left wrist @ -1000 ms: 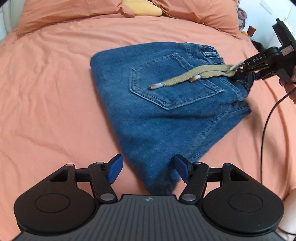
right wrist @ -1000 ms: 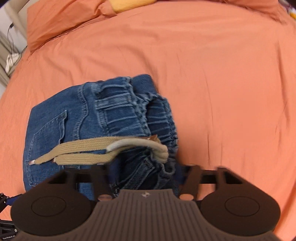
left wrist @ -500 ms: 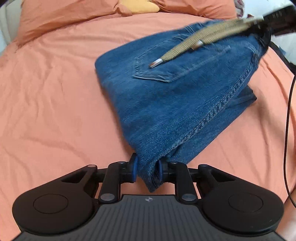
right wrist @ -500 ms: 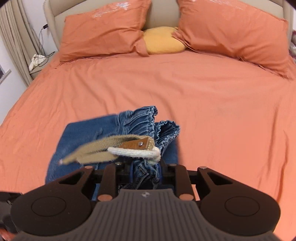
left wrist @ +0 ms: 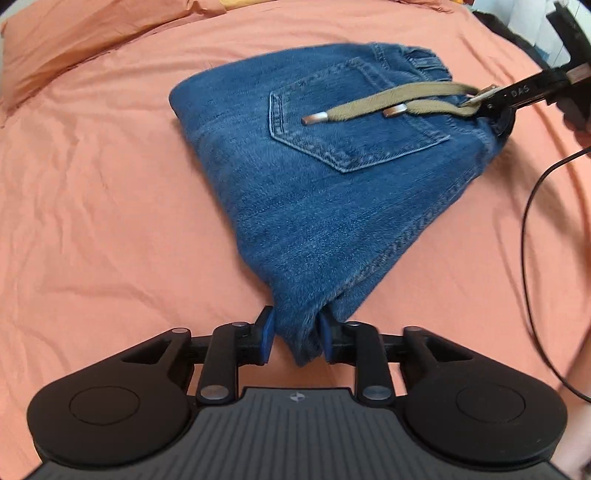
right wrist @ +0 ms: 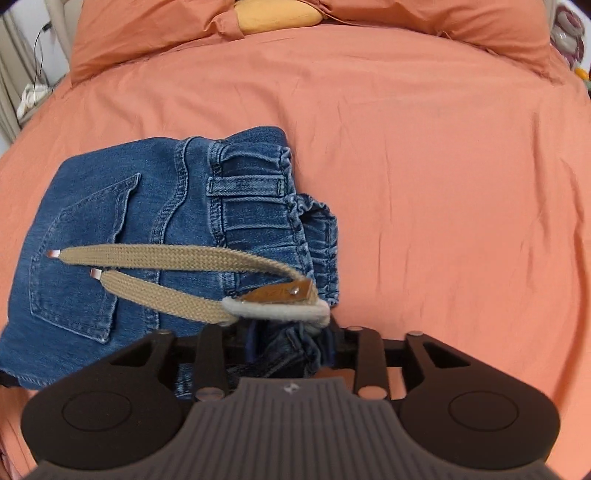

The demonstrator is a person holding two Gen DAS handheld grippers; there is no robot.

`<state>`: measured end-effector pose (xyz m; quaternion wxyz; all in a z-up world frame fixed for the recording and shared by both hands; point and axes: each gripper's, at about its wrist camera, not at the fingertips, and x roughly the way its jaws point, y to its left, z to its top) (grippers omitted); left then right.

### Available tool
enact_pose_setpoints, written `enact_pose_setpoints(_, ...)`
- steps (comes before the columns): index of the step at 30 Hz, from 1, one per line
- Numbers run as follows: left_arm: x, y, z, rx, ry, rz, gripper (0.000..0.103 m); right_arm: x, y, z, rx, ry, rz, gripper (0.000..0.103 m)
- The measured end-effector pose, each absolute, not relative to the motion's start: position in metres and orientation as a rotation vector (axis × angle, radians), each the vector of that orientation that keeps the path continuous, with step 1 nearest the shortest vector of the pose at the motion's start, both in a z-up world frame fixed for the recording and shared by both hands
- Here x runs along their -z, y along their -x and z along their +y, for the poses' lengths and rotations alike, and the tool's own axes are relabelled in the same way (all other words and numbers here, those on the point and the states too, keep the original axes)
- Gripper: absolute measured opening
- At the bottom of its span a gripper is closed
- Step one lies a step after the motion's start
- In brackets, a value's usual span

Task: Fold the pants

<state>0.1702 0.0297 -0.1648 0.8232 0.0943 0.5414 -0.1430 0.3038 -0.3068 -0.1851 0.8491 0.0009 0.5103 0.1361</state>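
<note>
Folded blue denim pants (left wrist: 332, 192) lie on the orange bed sheet (left wrist: 110, 184), back pocket up, with a beige drawstring (left wrist: 388, 105) across it. My left gripper (left wrist: 295, 336) is shut on the near corner of the folded pants. My right gripper (right wrist: 288, 343) is shut on the waistband corner (right wrist: 295, 347) by the drawstring (right wrist: 177, 273); it also shows in the left wrist view (left wrist: 517, 98) at the far right. The pants (right wrist: 129, 229) rest on the bed between the two grippers.
Orange pillows (right wrist: 147, 33) and a yellow cushion (right wrist: 277, 14) lie at the head of the bed. A black cable (left wrist: 532, 229) hangs at the right. Bedside clutter (right wrist: 569, 40) stands at the far right edge.
Both grippers closed on the pants, lifted them, and have now lowered them back onto the sheet. The pants lie flatter than half a second ago.
</note>
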Motion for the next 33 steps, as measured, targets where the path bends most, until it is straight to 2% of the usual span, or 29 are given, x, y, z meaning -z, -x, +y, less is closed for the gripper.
enact_pose_setpoints(3,0.144,-0.169,0.046,0.329,-0.148,1.108,0.040,0.170,-0.305,-0.308,-0.299,0.011,1.047,0.050)
enact_pose_setpoints(5,0.131,-0.177,0.057,0.339,-0.104,1.086,0.052,0.162,-0.305,-0.317,-0.304,-0.018,1.030,0.052)
enact_pose_setpoints(7,0.122,-0.192,0.067,0.313,-0.059,1.053,0.055,0.154,-0.310,-0.323,-0.308,-0.050,1.016,0.057)
enact_pose_setpoints(9,0.118,-0.212,0.077,0.275,-0.009,1.027,0.057,0.150,-0.318,-0.324,-0.306,-0.073,1.004,0.057)
enact_pose_setpoints(11,0.120,-0.234,0.087,0.238,0.066,1.006,0.065,0.150,-0.329,-0.322,-0.308,-0.105,1.015,0.057)
enact_pose_setpoints(17,0.134,-0.288,0.106,0.173,0.281,0.978,0.067,0.160,-0.357,-0.323,-0.303,-0.264,1.071,0.055)
enact_pose_setpoints(22,0.153,-0.316,0.108,0.145,0.341,1.003,0.067,0.178,-0.374,-0.324,-0.287,-0.352,1.134,0.052)
enact_pose_setpoints(23,0.158,-0.320,0.107,0.137,0.342,1.011,0.067,0.182,-0.376,-0.324,-0.289,-0.368,1.141,0.049)
enact_pose_setpoints(24,0.162,-0.324,0.106,0.132,0.341,1.022,0.067,0.185,-0.378,-0.323,-0.294,-0.383,1.142,0.039)
enact_pose_setpoints(26,0.171,-0.330,0.105,0.124,0.336,1.036,0.063,0.184,-0.378,-0.319,-0.306,-0.373,1.126,0.034)
enact_pose_setpoints(27,0.175,-0.333,0.104,0.123,0.331,1.046,0.056,0.181,-0.377,-0.314,-0.313,-0.329,1.105,0.027)
enact_pose_setpoints(28,0.179,-0.334,0.102,0.127,0.333,1.059,0.035,0.176,-0.377,-0.308,-0.328,-0.274,1.079,0.022)
enact_pose_setpoints(29,0.182,-0.335,0.101,0.131,0.335,1.072,0.021,0.170,-0.375,-0.302,-0.346,-0.223,1.055,0.019)
enact_pose_setpoints(30,0.184,-0.336,0.099,0.113,0.325,1.071,0.018,0.163,-0.372,-0.299,-0.365,-0.189,1.027,0.016)
enact_pose_setpoints(31,0.184,-0.335,0.098,0.103,0.308,1.063,0.010,0.156,-0.371,-0.297,-0.381,-0.170,0.998,0.014)
enact_pose_setpoints(33,0.185,-0.334,0.096,0.099,0.292,1.052,0.006,0.144,-0.366,-0.300,-0.409,-0.155,0.926,0.012)
